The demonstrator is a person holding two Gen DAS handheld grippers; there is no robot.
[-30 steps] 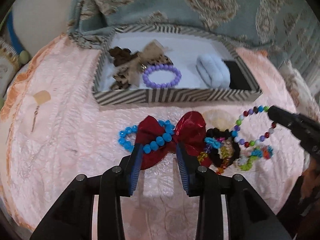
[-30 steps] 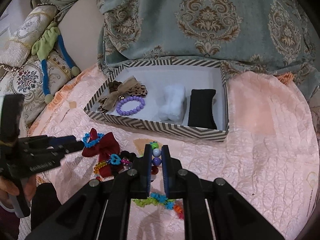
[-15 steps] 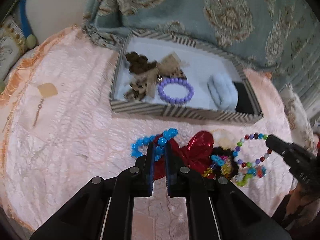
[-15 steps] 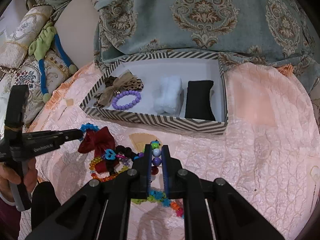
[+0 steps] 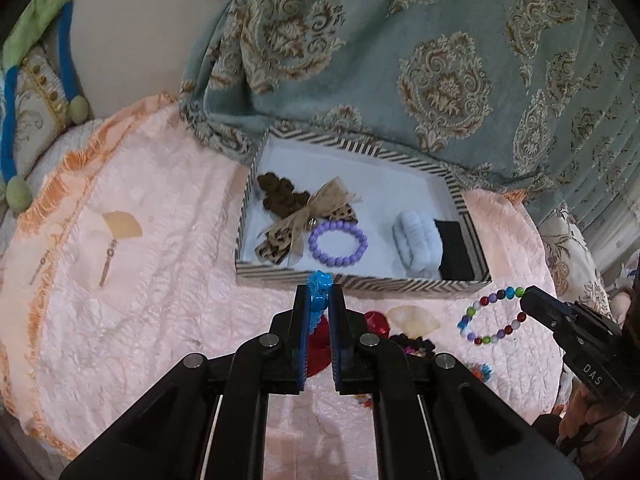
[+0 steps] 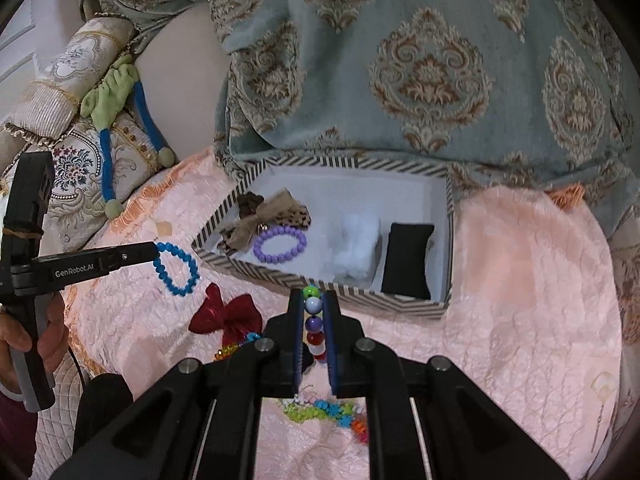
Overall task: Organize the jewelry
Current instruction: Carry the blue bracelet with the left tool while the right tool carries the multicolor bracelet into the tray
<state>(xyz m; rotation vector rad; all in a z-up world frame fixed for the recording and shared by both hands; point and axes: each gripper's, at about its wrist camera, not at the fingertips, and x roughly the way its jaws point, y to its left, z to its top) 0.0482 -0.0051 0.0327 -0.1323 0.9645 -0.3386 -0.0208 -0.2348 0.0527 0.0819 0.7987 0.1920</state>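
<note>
Both hand-held grippers are loaded. Left hand-held gripper [image 5: 319, 300] is pinched on the blue bead bracelet [image 6: 176, 268]; right-wrist view shows the loop dangling free below its tips, off the pink cloth [image 6: 520, 300]. Right hand-held gripper [image 6: 313, 312] is pressed together on the multicolour bead bracelet [image 5: 494, 316], beads stacked betw. the pads, rest of the loop hanging.

Risks, as I judge them:
- Grip is on a few round beads only; they could roll out of the pads w/ a jerk or tilt, dropping a bracelet back onto the pile.
- Hanging loops could snag the striped box [image 5: 360, 280] near rim on the way in, esp. if carried low.
- Two hand-held grippers heading for the same box could bump; go one at a time.
- A drop onto the purple bracelet [image 5: 338, 244] or leopard bow [image 5: 308, 216] would tangle things.

Room: in the left-wrist view the box sits at 12 o'clock from the left tips, just past them. Open white floor lies in the box's middle and far half, betw. the purple bracelet and the white fluffy roll [image 5: 416, 240]; the black pad [image 5: 456, 248] fills the 3 o'clock end. The teal patterned fabric [image 5: 400, 60] crowds the far rim, so enter over the near rim. Red bow [image 6: 226, 314] and loose bead bits stay on the cloth at 6 o'clock, under the hand-held grippers.
</note>
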